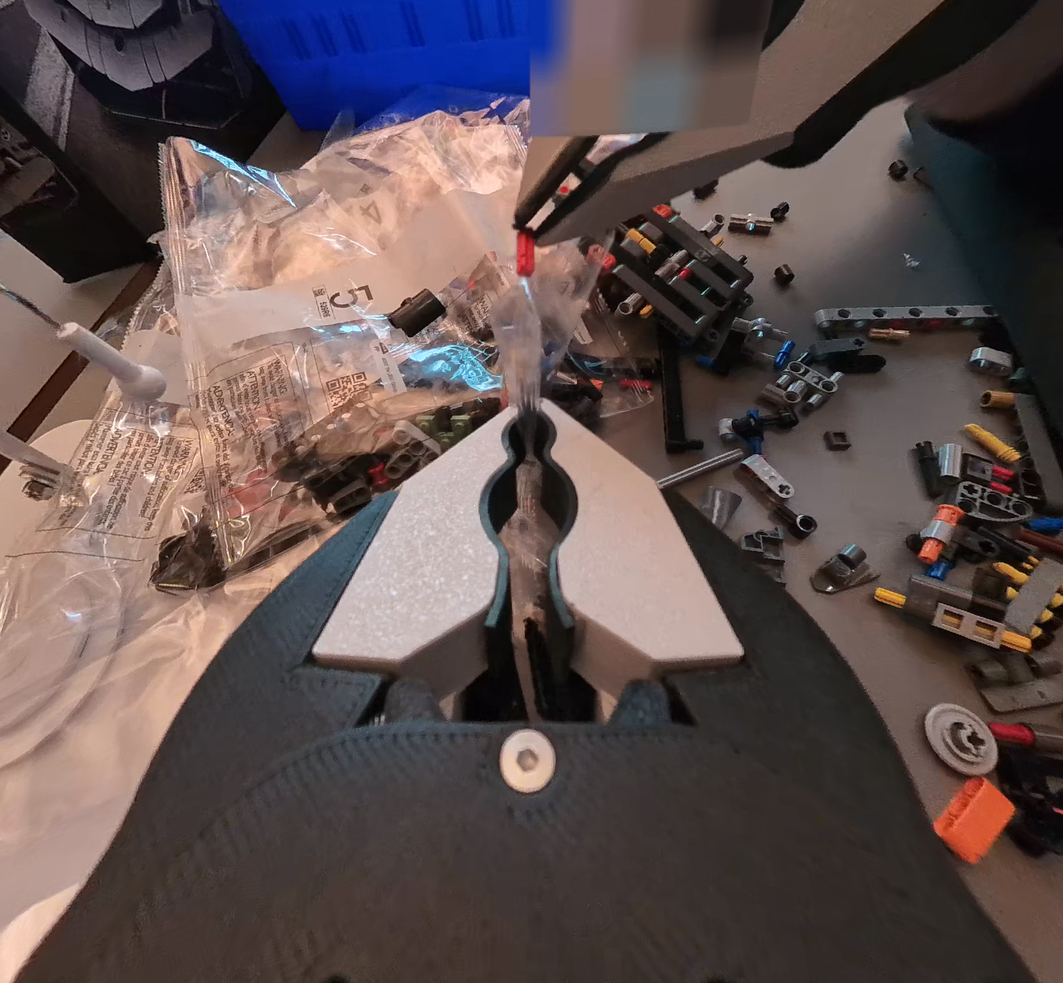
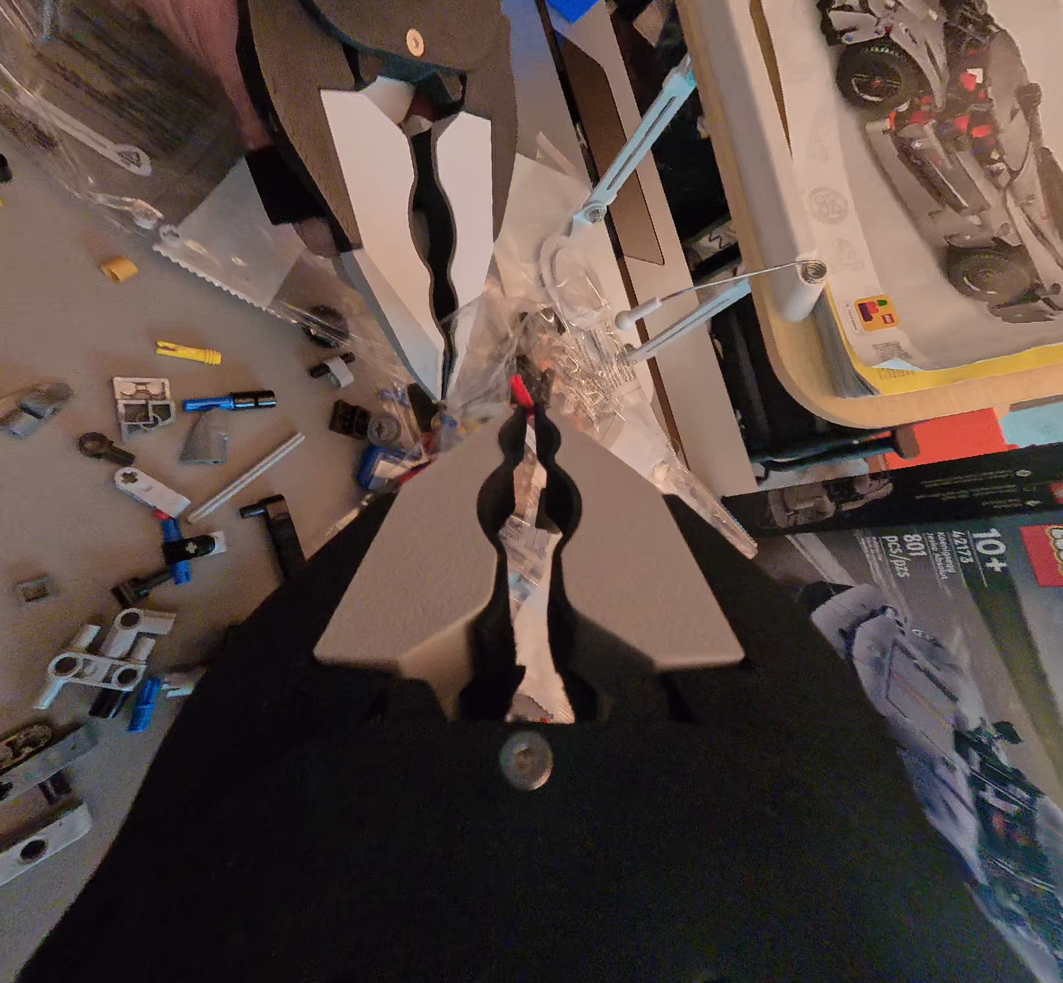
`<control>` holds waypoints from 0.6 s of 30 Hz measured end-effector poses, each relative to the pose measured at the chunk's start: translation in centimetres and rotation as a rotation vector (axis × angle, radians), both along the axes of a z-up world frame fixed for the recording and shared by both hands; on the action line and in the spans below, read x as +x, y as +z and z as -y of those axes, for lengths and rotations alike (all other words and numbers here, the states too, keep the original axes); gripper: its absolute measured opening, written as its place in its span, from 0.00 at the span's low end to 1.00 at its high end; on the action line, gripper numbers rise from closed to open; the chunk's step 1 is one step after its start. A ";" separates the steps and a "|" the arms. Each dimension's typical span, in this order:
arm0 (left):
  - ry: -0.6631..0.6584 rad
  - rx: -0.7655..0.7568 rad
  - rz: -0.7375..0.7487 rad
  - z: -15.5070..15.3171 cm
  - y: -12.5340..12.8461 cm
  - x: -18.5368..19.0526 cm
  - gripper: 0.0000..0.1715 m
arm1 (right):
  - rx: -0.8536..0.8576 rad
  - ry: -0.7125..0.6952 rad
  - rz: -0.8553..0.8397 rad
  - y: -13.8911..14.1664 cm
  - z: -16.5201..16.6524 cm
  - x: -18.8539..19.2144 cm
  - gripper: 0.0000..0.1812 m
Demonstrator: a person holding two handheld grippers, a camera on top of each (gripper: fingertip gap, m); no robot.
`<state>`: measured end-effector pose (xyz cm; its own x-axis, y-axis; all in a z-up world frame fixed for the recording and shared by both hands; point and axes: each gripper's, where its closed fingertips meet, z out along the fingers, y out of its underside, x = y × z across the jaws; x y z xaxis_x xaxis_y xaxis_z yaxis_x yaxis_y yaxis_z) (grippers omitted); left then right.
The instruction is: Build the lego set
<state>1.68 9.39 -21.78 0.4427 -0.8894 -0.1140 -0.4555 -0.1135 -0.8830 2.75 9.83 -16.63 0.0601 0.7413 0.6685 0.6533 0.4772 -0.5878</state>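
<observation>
My left tongs are closed on a twisted strip of a small clear plastic bag, which rises from between their tips. My right tongs reach in from the upper right and are pinched on a small red lego piece at the top of that strip. The right wrist view shows the same meeting: right tongs nipping the red piece, left tongs coming down from above with the crumpled film between the two.

Handling, as I judge it: the bag is featherlight, limp and slick. It will stretch and slide rather than tear cleanly, so it should be held where the film is bunched thick, close to the tips. The red piece is rigid, tiny and smooth. A grip across its flat sides near the tongs' tips should hold it, though it could pivot or pop out if squeezed off-centre.

Beyond the bag, toward the far left of the worktop, lies a heap of unopened numbered part bags before a blue bin. A part-built dark grey frame sits near the worktop's middle. Loose pins, axles and beams are scattered along its right side. In the right wrist view, the instruction booklet on its stand and the set's box lie past the worktop's edge.
</observation>
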 end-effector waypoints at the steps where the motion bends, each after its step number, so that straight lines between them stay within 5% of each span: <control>1: -0.004 -0.002 0.003 0.1 0.0 0.0 0.00 | -0.017 0.010 -0.012 0.1 0.1 0.0 0.00; 11: -0.115 -0.102 -0.020 2.5 -0.9 0.8 0.00 | -0.121 0.057 0.018 -1.4 0.5 0.5 0.00; 18: -0.059 -0.182 -0.086 2.0 -2.9 0.0 0.00 | -0.275 0.145 -0.002 -1.7 2.1 0.8 0.00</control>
<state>1.65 7.43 -24.73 0.3845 -0.9230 0.0159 -0.5389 -0.2384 -0.8079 3.54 7.75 -18.30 -0.0585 0.8951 0.4420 0.5885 0.3885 -0.7090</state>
